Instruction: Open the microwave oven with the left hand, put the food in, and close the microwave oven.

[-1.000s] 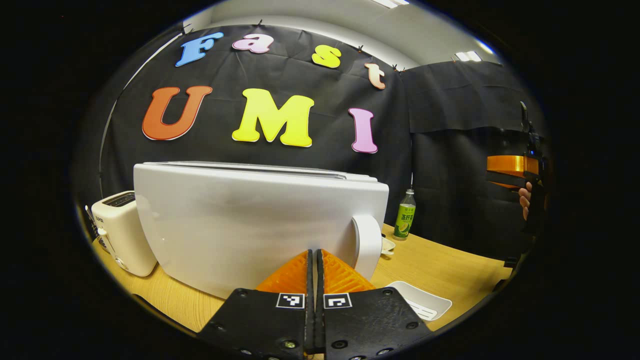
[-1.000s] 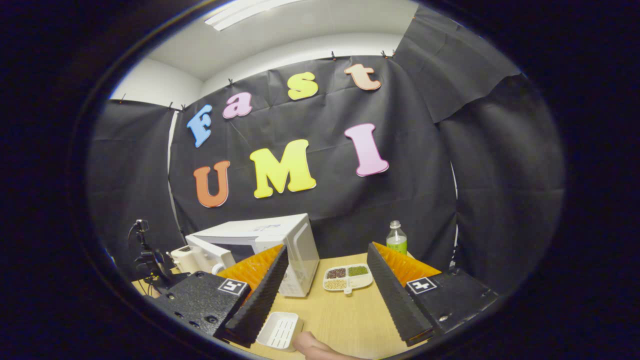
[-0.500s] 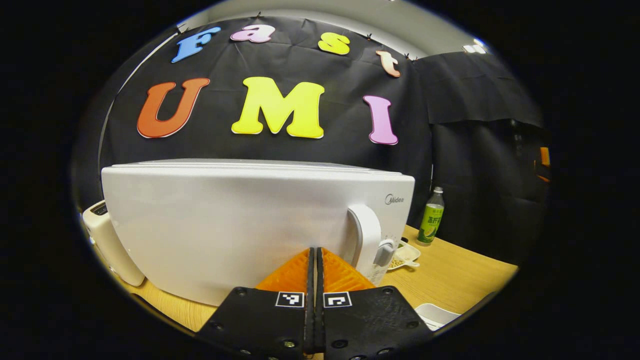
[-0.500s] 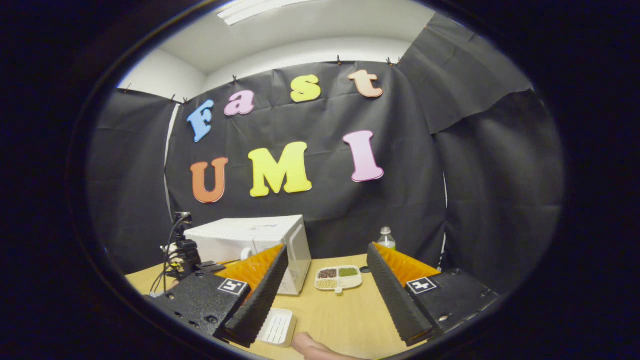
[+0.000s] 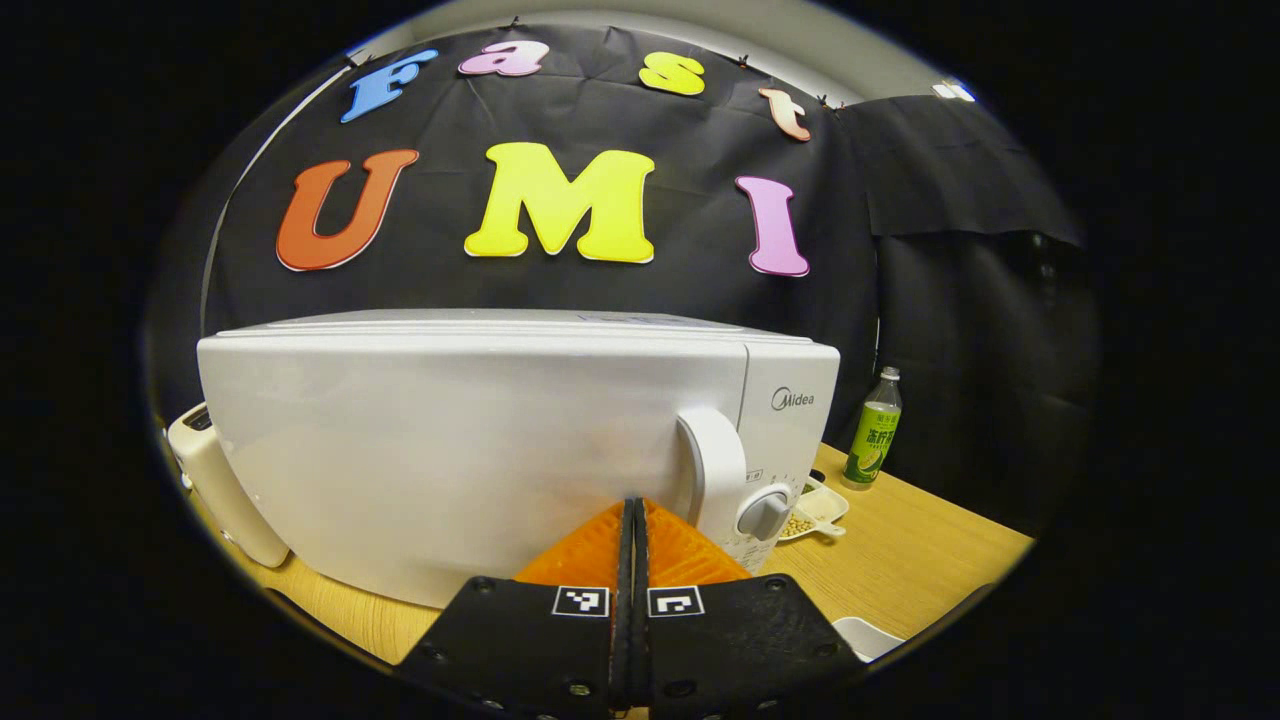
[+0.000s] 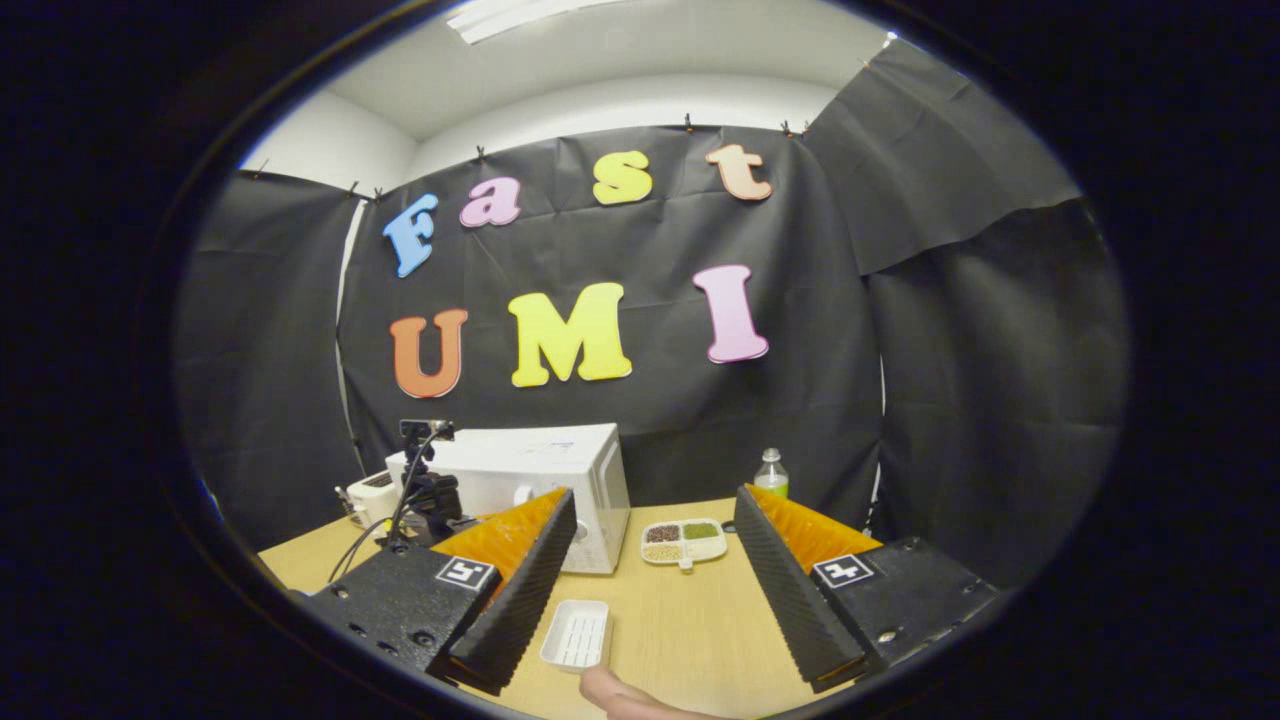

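So the left gripper has its two fingers pressed flat together with nothing between them, and it sits right up at the front of the white microwave, which fills the middle of the left gripper view. The door looks closed flush with the body. The door handle is just at 1 o'clock from the fingertips, and the round knob is right beside that, toward 3 o'clock. I can't tell whether the tips actually touch the door.

In the right gripper view, the right gripper is held wide apart, holding nothing, well back from everything. Between its fingers, at about 12 o'clock, there's the divided food tray with dark, green and pale stuff in its compartments, sitting on the wooden counter just beside the microwave's right side. A small empty white tray lies closer in, near 7 o'clock from the food tray. A green-labelled bottle stands at the back around 1 o'clock. A white toaster peeks out at 9 o'clock of the microwave in the left gripper view. A fingertip pokes in at 6 o'clock in the right gripper view.
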The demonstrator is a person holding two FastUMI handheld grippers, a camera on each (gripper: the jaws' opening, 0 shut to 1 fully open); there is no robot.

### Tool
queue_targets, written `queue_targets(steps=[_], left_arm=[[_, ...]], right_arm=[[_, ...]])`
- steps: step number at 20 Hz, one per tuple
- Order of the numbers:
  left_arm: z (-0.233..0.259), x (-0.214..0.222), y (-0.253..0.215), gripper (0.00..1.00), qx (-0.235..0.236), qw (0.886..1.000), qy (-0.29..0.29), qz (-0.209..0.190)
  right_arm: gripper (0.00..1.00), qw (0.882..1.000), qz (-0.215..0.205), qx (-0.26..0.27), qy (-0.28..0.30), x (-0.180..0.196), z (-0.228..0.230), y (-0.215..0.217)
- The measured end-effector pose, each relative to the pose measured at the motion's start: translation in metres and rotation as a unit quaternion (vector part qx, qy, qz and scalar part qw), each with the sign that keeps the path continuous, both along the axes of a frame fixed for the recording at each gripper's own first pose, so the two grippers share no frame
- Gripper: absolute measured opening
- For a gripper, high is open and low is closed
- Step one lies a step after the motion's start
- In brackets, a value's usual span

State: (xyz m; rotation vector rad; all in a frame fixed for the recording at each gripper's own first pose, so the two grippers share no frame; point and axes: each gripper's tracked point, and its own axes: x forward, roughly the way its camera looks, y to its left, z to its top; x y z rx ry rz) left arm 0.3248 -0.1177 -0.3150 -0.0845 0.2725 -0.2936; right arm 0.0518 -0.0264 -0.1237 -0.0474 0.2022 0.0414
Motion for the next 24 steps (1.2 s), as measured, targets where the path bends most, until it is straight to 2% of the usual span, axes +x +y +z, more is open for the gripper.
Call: queue_targets(steps=[1, 5, 7, 8, 9, 10, 12, 13, 14, 15, 16, 17, 18, 19, 20, 21, 22, 23, 24], left_arm=[[0.000, 0.000, 0.000, 0.00, 0.000, 1.000, 0.002, 0.000], [-0.010, -0.008, 0.015, 0.00, 0.031, 0.999, 0.020, 0.025], [-0.011, -0.021, 0.022, 0.00, 0.045, 0.998, 0.026, 0.038], [-0.009, -0.027, 0.023, 0.00, 0.042, 0.998, 0.023, 0.043], [-0.003, -0.040, 0.025, 0.08, 0.032, 0.998, 0.025, 0.045], [0.004, -0.053, 0.025, 0.23, 0.020, 0.998, 0.028, 0.047], [0.021, -0.078, 0.030, 0.66, 0.005, 0.998, 0.025, 0.055], [0.030, -0.091, 0.036, 0.55, 0.005, 0.998, 0.023, 0.062], [0.038, -0.105, 0.039, 0.66, 0.007, 0.998, 0.019, 0.067], [0.048, -0.120, 0.044, 0.64, 0.009, 0.997, 0.012, 0.073], [0.061, -0.132, 0.045, 0.66, 0.007, 0.997, 0.000, 0.071], [0.074, -0.145, 0.047, 0.74, 0.008, 0.997, -0.010, 0.073], [0.085, -0.157, 0.052, 0.78, 0.012, 0.997, -0.021, 0.075], [0.096, -0.169, 0.057, 0.84, 0.020, 0.996, -0.029, 0.083], [0.109, -0.183, 0.064, 0.88, 0.028, 0.995, -0.038, 0.091], [0.120, -0.196, 0.067, 0.80, 0.034, 0.994, -0.042, 0.095], [0.137, -0.209, 0.069, 0.94, 0.034, 0.993, -0.054, 0.099], [0.154, -0.221, 0.071, 0.96, 0.029, 0.992, -0.065, 0.105], [0.168, -0.233, 0.073, 0.96, 0.026, 0.991, -0.072, 0.108]], right_arm=[[0.92, 1.000, -0.001, -0.004, -0.002, -0.006, 0.003, 0.002], [0.91, 1.000, -0.007, -0.019, -0.012, -0.028, 0.020, 0.006], [0.91, 1.000, -0.006, -0.023, -0.019, -0.039, 0.026, 0.010], [1.00, 0.999, -0.004, -0.025, -0.021, -0.044, 0.027, 0.013], [1.00, 0.999, -0.003, -0.025, -0.023, -0.049, 0.029, 0.015], [1.00, 0.999, -0.003, -0.026, -0.025, -0.052, 0.030, 0.017], [1.00, 0.999, -0.007, -0.023, -0.028, -0.060, 0.032, 0.018], [0.92, 0.999, -0.009, -0.023, -0.028, -0.063, 0.033, 0.018], [1.00, 0.999, -0.011, -0.022, -0.029, -0.068, 0.033, 0.020], [0.92, 0.999, -0.013, -0.022, -0.030, -0.071, 0.035, 0.022], [0.92, 0.999, -0.015, -0.021, -0.031, -0.074, 0.036, 0.024], [0.92, 0.999, -0.015, -0.018, -0.034, -0.078, 0.038, 0.027], [1.00, 0.999, -0.014, -0.016, -0.039, -0.083, 0.041, 0.030], [1.00, 0.999, -0.014, -0.017, -0.043, -0.086, 0.043, 0.033], [0.91, 0.999, -0.014, -0.019, -0.046, -0.091, 0.044, 0.036], [0.91, 0.999, -0.013, -0.021, -0.047, -0.094, 0.045, 0.039], [0.91, 0.998, -0.012, -0.021, -0.050, -0.098, 0.047, 0.043], [1.00, 0.998, -0.011, -0.022, -0.053, -0.102, 0.049, 0.047], [0.91, 0.998, -0.012, -0.023, -0.056, -0.104, 0.051, 0.050]])
